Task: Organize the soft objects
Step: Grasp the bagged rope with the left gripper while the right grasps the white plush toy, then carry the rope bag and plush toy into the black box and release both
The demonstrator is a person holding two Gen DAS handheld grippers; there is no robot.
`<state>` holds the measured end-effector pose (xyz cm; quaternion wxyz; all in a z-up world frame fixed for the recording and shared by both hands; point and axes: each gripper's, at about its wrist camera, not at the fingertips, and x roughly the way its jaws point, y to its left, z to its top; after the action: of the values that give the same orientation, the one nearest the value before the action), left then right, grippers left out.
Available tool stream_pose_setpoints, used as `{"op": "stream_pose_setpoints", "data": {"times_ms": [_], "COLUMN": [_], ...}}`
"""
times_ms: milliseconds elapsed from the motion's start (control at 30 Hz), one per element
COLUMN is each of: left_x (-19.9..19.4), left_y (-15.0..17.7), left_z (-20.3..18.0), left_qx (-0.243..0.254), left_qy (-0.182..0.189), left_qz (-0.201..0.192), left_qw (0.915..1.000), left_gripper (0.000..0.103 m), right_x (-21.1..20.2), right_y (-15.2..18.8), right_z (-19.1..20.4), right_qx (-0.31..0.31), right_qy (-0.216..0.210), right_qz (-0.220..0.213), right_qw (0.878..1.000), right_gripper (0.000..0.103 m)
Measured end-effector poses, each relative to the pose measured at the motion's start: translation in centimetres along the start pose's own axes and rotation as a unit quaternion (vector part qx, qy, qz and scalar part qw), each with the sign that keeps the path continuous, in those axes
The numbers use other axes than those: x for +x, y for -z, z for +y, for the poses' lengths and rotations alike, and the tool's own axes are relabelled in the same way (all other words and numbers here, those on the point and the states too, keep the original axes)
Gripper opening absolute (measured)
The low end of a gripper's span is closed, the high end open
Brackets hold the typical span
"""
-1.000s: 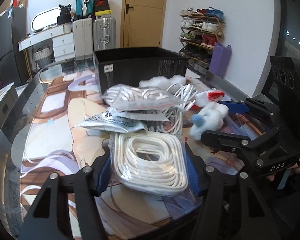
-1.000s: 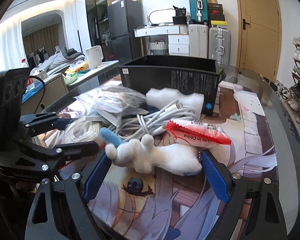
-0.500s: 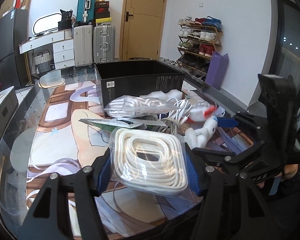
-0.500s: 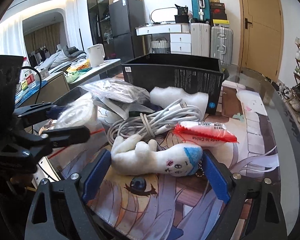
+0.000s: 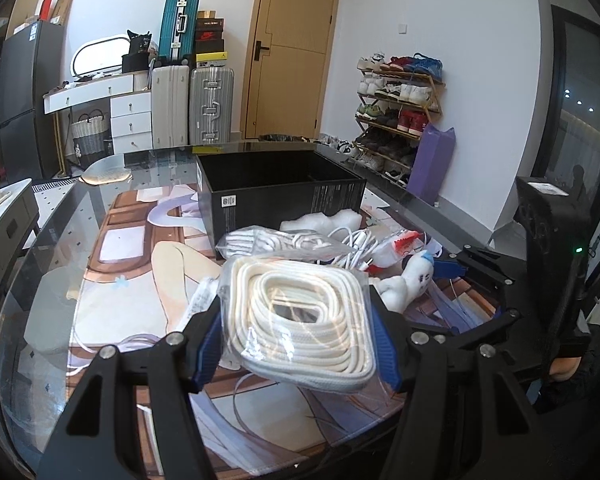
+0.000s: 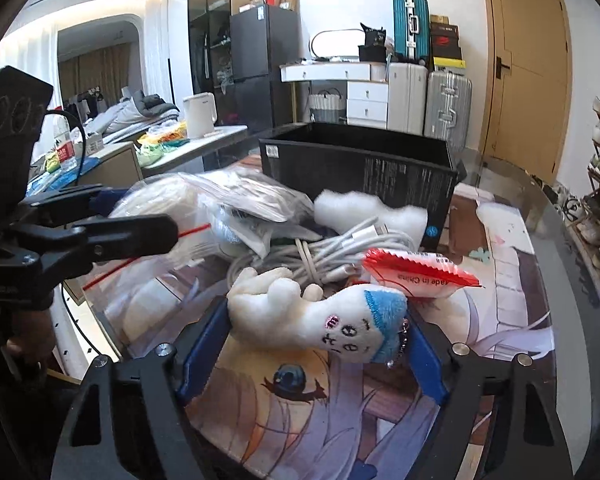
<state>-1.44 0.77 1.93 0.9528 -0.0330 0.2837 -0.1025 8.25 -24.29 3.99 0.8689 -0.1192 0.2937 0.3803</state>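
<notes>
Since a second ago the bagged rope coil (image 5: 306,322) has come up off the printed mat (image 5: 112,280) with the left gripper (image 5: 300,344), and the plush toy (image 6: 320,316) has turned so that its stitched face and blue cap now point toward the right side of the right wrist view.

Left wrist view: the left gripper points forward and downward over the near edge of the desk (image 5: 40,248). Its blue fingers (image 5: 208,344) are clamped on both sides of the clear bag holding the white rope coil, which hangs tilted above the mat. Beyond it lie another bagged coil (image 5: 268,242), a loose white cable bundle (image 5: 352,240) and a strip of white foam (image 5: 320,222), all in front of the open black box (image 5: 280,188). To the right, the right gripper (image 5: 460,280) reaches in low across the mat, its blue finger just beside the plush toy (image 5: 408,284).

Right wrist view: the right gripper (image 6: 308,344) also tilts downward. Its fingers (image 6: 200,344) are closing, with the plush toy lying crosswise between them on the mat; whether the pads yet press it I cannot tell. A red and white packet (image 6: 416,270) touches the toy's cap. The left gripper (image 6: 100,236) stands at the left, raised, with its bag.
</notes>
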Motion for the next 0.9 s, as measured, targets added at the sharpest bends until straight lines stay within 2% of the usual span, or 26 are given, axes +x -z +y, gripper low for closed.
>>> {"op": "stream_pose_setpoints", "data": {"times_ms": [300, 600, 900], "left_x": [-1.3, -1.3, 0.4], "left_y": [-1.1, -3.9, -6.4], "left_z": [-0.3, 0.3, 1.4], "left_qx": [0.001, -0.012, -0.026], "left_qy": [-0.001, -0.021, -0.052], "left_qz": [-0.023, -0.049, -0.063], "left_qw": [0.9997, 0.9985, 0.9963], "left_gripper": [0.062, 0.062, 0.062], "right_x": [-3.5, -4.2, -3.5], "right_y": [-1.8, -4.2, -7.4], "right_z": [-0.2, -1.1, -3.1], "right_qx": [0.012, 0.0, 0.011], "right_qy": [-0.008, 0.029, 0.049], "right_qz": [-0.063, -0.071, -0.082], "right_qw": [0.998, 0.997, 0.995], "right_gripper": [0.082, 0.083, 0.083]}}
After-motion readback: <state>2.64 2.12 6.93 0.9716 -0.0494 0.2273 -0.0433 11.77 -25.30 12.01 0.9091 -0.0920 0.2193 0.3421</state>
